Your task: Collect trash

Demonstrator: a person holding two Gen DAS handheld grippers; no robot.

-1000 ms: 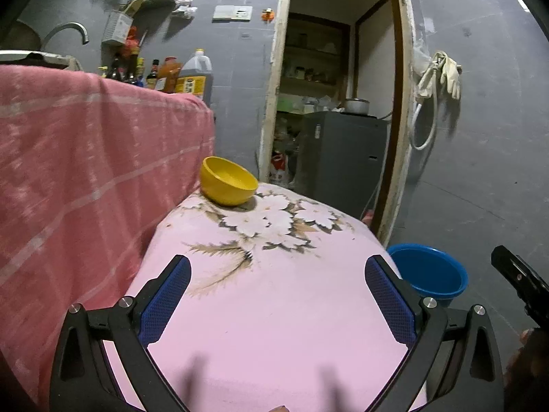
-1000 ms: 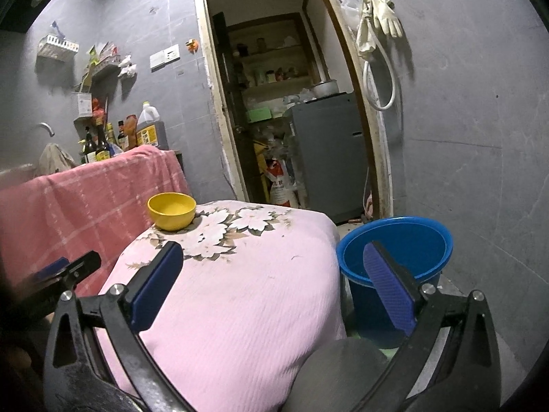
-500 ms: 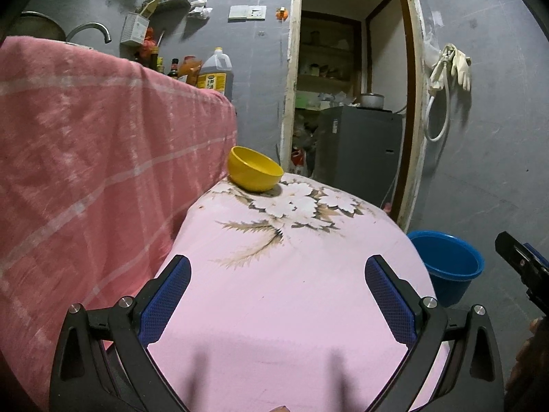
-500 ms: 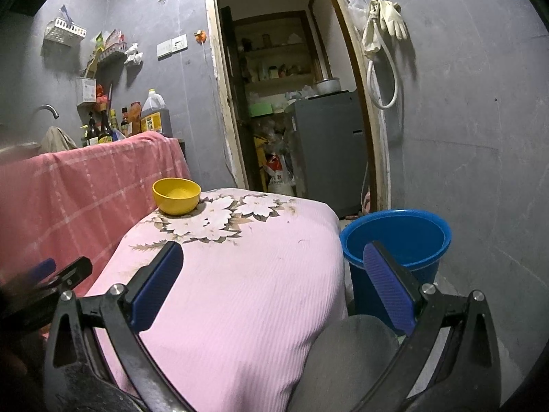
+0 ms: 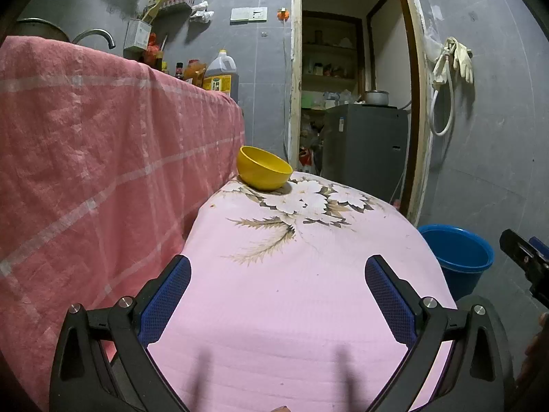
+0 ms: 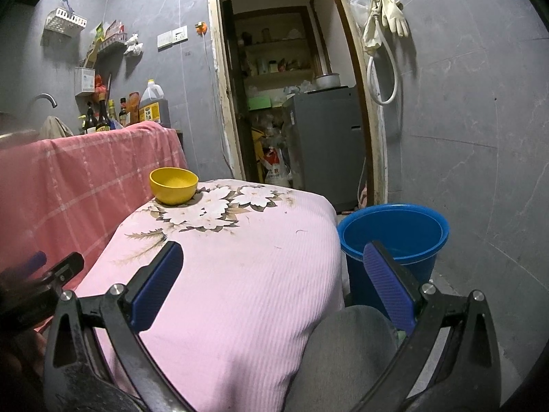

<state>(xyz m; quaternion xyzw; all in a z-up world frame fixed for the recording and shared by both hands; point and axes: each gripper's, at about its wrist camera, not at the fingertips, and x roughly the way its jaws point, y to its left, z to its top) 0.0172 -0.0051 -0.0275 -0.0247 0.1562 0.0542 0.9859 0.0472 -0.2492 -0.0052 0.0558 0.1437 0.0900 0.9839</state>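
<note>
A yellow bowl (image 5: 264, 168) (image 6: 174, 184) sits at the far end of a table under a pink flowered cloth (image 5: 295, 274) (image 6: 233, 257). On the floor to the table's right stands a blue bucket (image 5: 456, 255) (image 6: 394, 237). My left gripper (image 5: 278, 271) hovers open over the near part of the cloth, nothing between its fingers. My right gripper (image 6: 272, 257) is open too, near the table's right edge, its right finger (image 6: 387, 285) in front of the bucket. No loose trash shows on the cloth, only small specks.
A counter draped in red checked cloth (image 5: 85, 158) runs along the left, with bottles (image 6: 103, 116) and a faucet (image 5: 94, 36). An open doorway (image 5: 353, 103) with a grey appliance (image 6: 326, 137) lies behind. A grey rounded thing (image 6: 343, 353), perhaps a knee, sits low between table and bucket.
Both grippers have drifted a little; the left wrist view has shifted so the bowl and bucket sit further right. Both grippers stay open and empty.
</note>
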